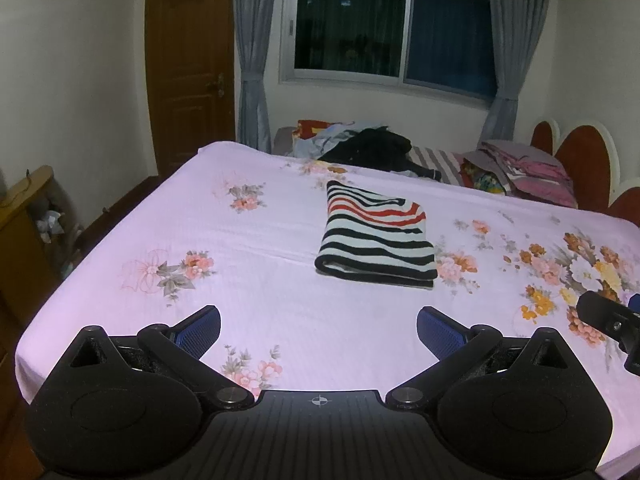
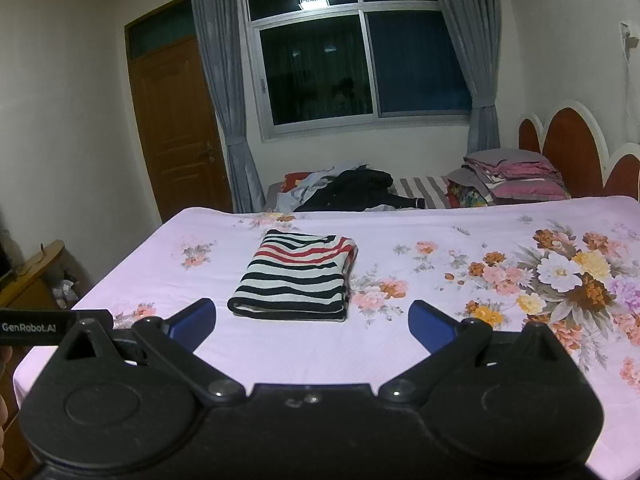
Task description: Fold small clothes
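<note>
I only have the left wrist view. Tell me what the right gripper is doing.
Observer: The right gripper is open, with nothing between its blue pads.
Operator: Give me its position against the shirt.
Observer: The folded striped shirt lies on the bedsheet almost straight ahead of it, apart from both fingers.
Operator: Report what is at its left.
Observer: A black bar labelled GenRobot.AI shows at the left edge of the right wrist view, apparently part of the left gripper.
</note>
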Motion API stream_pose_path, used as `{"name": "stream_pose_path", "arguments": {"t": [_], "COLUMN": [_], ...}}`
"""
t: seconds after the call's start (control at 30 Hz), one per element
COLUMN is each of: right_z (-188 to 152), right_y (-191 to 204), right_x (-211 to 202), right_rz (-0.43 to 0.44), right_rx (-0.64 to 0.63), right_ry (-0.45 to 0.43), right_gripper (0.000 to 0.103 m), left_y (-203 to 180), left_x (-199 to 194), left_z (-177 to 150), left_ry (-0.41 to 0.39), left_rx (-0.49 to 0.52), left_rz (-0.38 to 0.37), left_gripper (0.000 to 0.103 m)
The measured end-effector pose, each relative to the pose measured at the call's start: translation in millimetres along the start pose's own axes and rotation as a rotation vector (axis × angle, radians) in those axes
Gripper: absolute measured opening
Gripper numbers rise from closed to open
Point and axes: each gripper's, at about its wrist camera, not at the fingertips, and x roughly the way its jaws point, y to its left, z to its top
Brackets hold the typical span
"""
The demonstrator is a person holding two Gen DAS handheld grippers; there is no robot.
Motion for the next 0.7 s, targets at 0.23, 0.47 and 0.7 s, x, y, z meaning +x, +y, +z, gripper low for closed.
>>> {"name": "stream_pose_path", "arguments": {"t": [0.23, 0.47, 0.7], "right_z": [-0.6, -0.9, -0.1], "right_y": [-2.2, -1.2, -1.0], "right_x": [3.1, 5.8, 7.2], "right_rz": [0.004, 0.003, -0.001], "right_rx": [0.018, 0.016, 0.017], "right_ry": [0.007, 0.011, 0.012], "right_gripper": [0.103, 0.103, 0.103], "left_y": [-2.1, -5.5, -8.4], "left_x": [1.1, 2.9, 5.0], "left_z": [0.2, 1.3, 1.5], "left_ry": [-0.005, -0.003, -0.004], "left_rx": [0.01, 0.02, 0.025], "left_rz": [0.005, -0.003, -0.008], "left_gripper": [0.103, 0.103, 0.103]}}
